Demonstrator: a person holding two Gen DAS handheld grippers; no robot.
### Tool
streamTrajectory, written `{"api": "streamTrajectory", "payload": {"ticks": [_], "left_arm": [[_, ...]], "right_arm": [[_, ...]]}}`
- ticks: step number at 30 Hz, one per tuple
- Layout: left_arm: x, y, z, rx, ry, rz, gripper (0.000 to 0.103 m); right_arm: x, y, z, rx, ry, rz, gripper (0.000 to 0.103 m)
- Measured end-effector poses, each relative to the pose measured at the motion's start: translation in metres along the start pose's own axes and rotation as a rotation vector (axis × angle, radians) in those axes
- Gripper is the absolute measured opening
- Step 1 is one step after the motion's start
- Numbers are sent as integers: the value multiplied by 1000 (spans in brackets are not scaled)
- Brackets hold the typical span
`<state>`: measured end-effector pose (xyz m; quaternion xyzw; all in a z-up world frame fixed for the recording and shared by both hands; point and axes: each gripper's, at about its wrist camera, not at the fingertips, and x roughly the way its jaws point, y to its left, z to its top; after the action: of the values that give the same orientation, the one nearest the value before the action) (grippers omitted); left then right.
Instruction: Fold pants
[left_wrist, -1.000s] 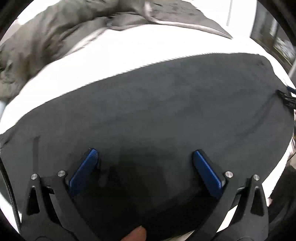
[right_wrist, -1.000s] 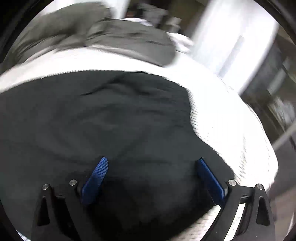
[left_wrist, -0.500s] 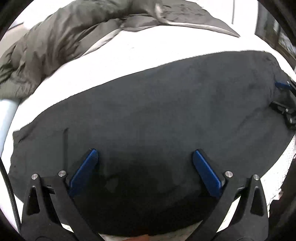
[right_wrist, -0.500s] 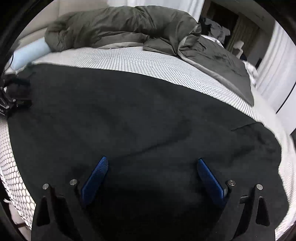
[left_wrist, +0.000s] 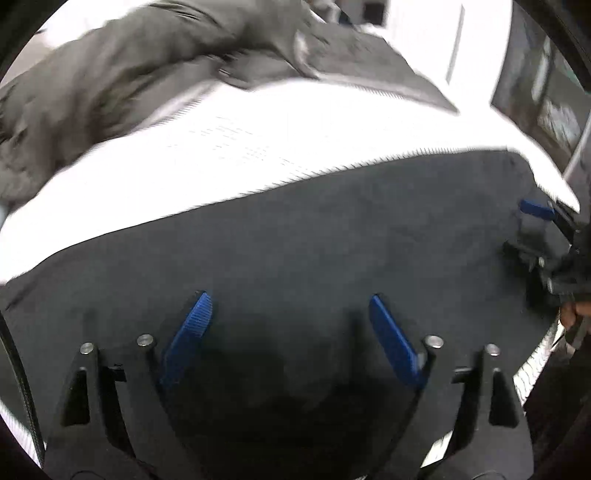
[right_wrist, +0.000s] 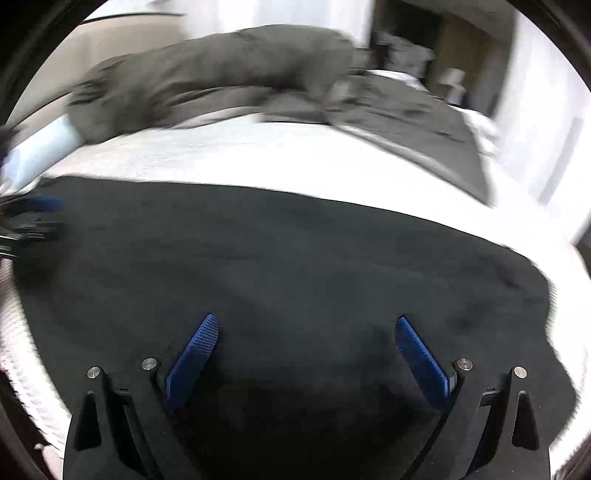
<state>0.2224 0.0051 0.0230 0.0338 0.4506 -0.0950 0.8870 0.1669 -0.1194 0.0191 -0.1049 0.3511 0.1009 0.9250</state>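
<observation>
- While lying flat across the near part of the white bed (left_wrist: 258, 147), the black pants (left_wrist: 314, 240) are reaching almost to the near edge, with a broad strip of bare cover running along their far edge.
- One left gripper (left_wrist: 286, 306) is hanging over the pants, its fingers apart and gripping nothing; they have just been closing a little, with only flat cloth below them.
- One right gripper (right_wrist: 306, 328) is hovering over the pants too, fingers spread wide and released.
- One rumpled grey duvet (right_wrist: 221, 74) is sitting at the far side, well apart from the pants.
- Each gripper is showing at the side edge of the other's view, blurred.
</observation>
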Motion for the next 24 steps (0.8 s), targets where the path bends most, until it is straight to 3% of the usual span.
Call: {"api": "streamTrajectory", "payload": {"ticks": [1,3,4,6,9,10,12,13,16,19,21,24], "left_arm": [[16,-11,2,41,50,12,64],[26,-20,4,74,56,42,64],[25,-16,5,65,55,34,57],[18,2,3,31,57,77,47],[9,48,-6,-38,46,229,48],[12,68,-6,-70,43,246,48],[2,91,-16,-158,20,234,47],[-6,97,-20,-184,5,192,47],[-45,98,-28,-163,-46,113,48],[-84,119,-44,-173,-128,163,59],[-89,139,-67,-218,-101,179,68],[-63,171,-93,-248,19,223,64]], "right_arm": [[3,14,0,-19,12,29,98],[24,39,10,-66,38,42,98],[23,64,-3,-91,44,24,98],[23,67,-6,-109,53,7,98],[30,27,-11,-66,70,-59,98],[38,4,-2,-48,76,-94,98],[34,-16,-11,1,88,-145,98],[33,-24,-13,22,90,-146,98],[27,-35,-18,54,91,-126,98],[19,-32,-23,25,83,-132,98],[25,-34,-20,34,84,-116,98],[28,-38,-18,43,88,-97,98]]}}
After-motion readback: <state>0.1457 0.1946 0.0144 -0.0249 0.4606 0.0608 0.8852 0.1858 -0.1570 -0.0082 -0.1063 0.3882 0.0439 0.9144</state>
